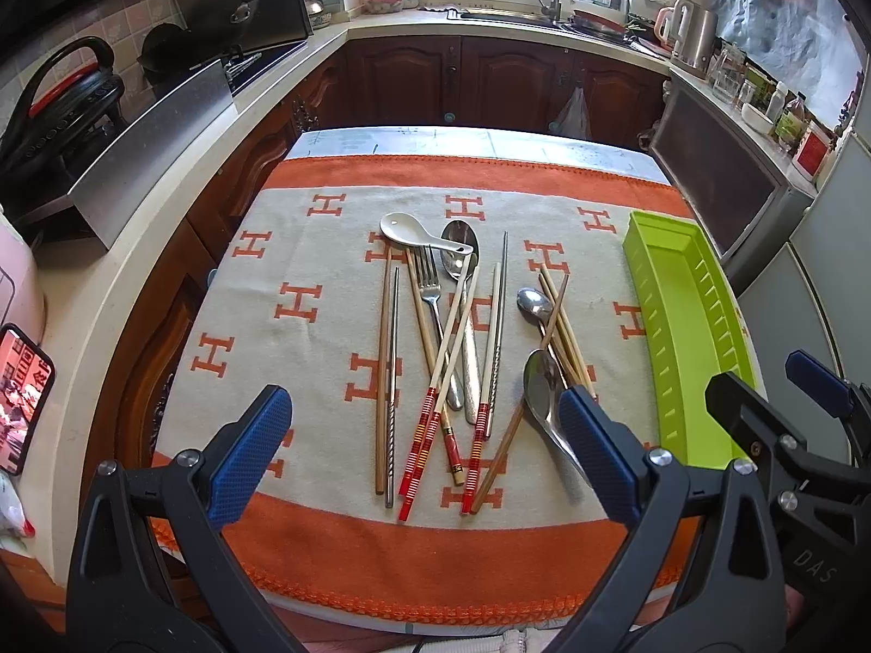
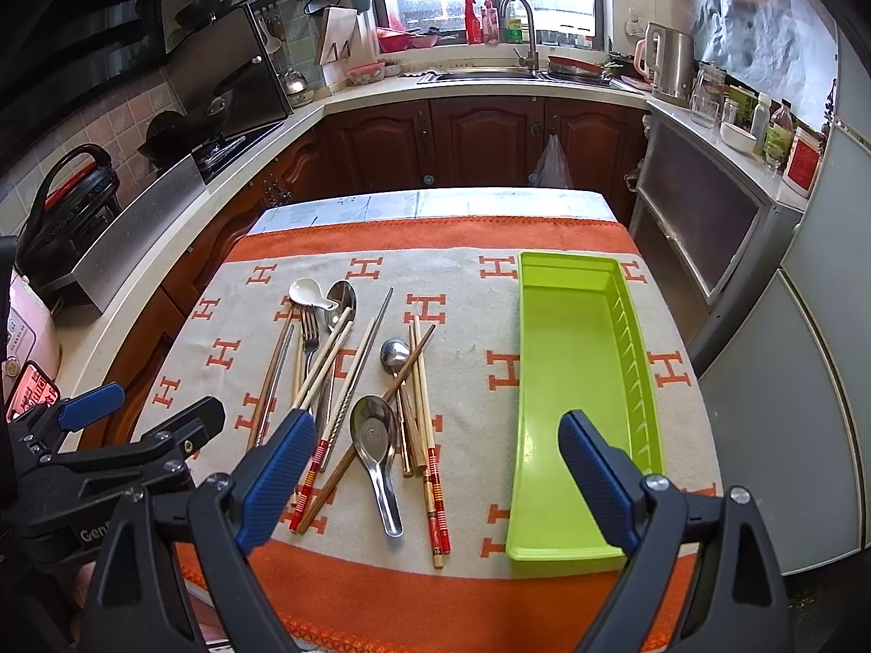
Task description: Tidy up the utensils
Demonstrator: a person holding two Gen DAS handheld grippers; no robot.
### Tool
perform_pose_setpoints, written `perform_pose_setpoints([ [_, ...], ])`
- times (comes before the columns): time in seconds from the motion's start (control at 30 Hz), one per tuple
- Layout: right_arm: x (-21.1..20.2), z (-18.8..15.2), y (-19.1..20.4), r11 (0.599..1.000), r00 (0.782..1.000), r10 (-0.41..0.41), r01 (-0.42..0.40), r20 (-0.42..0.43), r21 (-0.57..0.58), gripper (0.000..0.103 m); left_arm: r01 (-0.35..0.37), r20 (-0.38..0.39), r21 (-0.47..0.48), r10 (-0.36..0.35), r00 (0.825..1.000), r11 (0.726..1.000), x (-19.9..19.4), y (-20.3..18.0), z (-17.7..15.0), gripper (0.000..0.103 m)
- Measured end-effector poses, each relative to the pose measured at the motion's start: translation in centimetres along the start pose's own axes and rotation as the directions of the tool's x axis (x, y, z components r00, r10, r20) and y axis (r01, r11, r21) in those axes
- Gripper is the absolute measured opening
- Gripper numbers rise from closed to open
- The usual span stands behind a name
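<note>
A pile of utensils lies on the orange-and-beige cloth [image 1: 305, 250]: a white ceramic spoon [image 1: 403, 231], a fork [image 1: 427, 283], three metal spoons, the largest [image 2: 373, 435] nearest me, and several wooden, metal and red-banded chopsticks [image 1: 430, 435]. An empty lime-green tray [image 2: 566, 381] sits lengthwise to their right. My left gripper [image 1: 424, 451] hovers open above the near end of the pile, holding nothing. My right gripper [image 2: 435, 473] is also open and empty, spanning the gap between the large spoon and the tray's near end. Each gripper shows in the other's view, the left gripper [image 2: 147, 411] and the right gripper [image 1: 778, 397].
The table stands in a U-shaped kitchen with dark wood cabinets [image 2: 479, 141] behind it. A counter with a stove [image 1: 239, 62] runs close along the left, a grey cabinet [image 2: 702, 228] and fridge along the right. A phone [image 1: 22, 408] lies at the left edge.
</note>
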State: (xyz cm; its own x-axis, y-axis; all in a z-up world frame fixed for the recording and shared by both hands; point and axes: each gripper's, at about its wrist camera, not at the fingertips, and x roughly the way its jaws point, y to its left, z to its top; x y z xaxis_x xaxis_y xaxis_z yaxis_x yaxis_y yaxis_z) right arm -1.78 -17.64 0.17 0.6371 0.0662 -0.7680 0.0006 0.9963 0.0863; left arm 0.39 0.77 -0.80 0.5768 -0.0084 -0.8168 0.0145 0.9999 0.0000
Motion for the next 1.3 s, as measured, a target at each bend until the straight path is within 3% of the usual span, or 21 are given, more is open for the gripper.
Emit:
perform_pose_setpoints([
  [0.83,0.5,0.1,0.7,1.000,1.000,0.004,-0.004,-0.018,-0.010,0.091,-0.008,-0.008,0.001,0.008,1.000,1.000,0.6,1.3,-0.3,0.098],
  [1.03,1.1,0.4,0.6,1.000,0.999,0.019,-0.020,-0.044,-0.012,0.090,0.038,-0.032,-0.009,-0.038,0.999,0.999,1.7,1.4,0.2,0.098],
  [1.17,2.3,1.1,0.4,0.999,0.996,0.039,-0.041,-0.083,-0.015,0.080,0.086,-0.051,0.002,-0.086,0.995,0.996,3.2,2.4,1.1,0.095],
  [1.3,4.6,2.1,-0.6,0.995,0.980,0.099,-0.096,-0.174,0.029,0.066,0.086,-0.097,-0.008,-0.086,0.992,0.996,5.2,4.6,2.2,0.095],
])
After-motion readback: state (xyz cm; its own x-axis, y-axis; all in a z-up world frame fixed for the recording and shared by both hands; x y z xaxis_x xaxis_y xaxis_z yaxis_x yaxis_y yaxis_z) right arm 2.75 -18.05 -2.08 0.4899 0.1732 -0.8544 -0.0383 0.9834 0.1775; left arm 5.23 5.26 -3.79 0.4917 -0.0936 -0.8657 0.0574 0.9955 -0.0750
